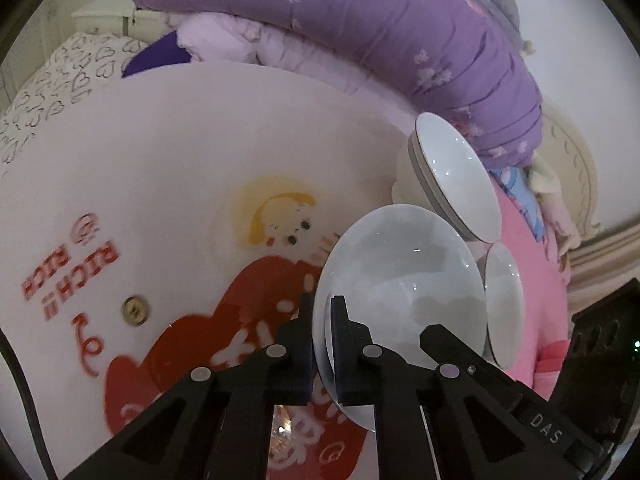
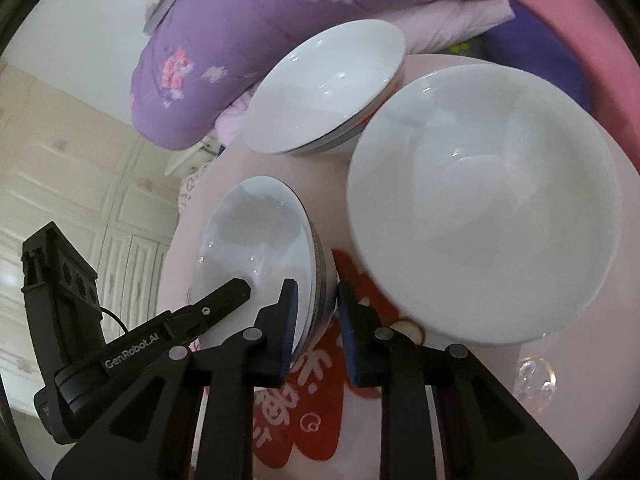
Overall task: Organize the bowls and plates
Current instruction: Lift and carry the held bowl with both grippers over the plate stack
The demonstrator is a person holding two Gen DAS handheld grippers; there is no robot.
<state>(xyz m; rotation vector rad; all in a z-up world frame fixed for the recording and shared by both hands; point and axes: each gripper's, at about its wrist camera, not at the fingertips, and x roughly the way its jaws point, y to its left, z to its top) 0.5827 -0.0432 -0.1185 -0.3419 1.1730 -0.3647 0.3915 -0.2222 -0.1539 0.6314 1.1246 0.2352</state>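
Note:
A small white bowl with a blue-patterned outside (image 1: pixel 400 292) (image 2: pixel 260 256) is gripped on opposite rims by both grippers. My left gripper (image 1: pixel 322 344) is shut on its rim. My right gripper (image 2: pixel 316 324) is shut on the near rim, one finger inside and one outside. A large white bowl (image 2: pixel 480 208) sits to the right in the right wrist view and shows edge-on in the left wrist view (image 1: pixel 504 308). A stack of white bowls (image 2: pixel 324 88) (image 1: pixel 456 176) stands behind.
The bowls are on a round pinkish table (image 1: pixel 160 184) (image 2: pixel 400 420) with a red cartoon print. A purple floral quilt (image 1: pixel 360 20) (image 2: pixel 248 32) and pink bedding (image 1: pixel 532 256) lie behind. A clear glass object (image 2: pixel 534 376) sits at the table's right edge.

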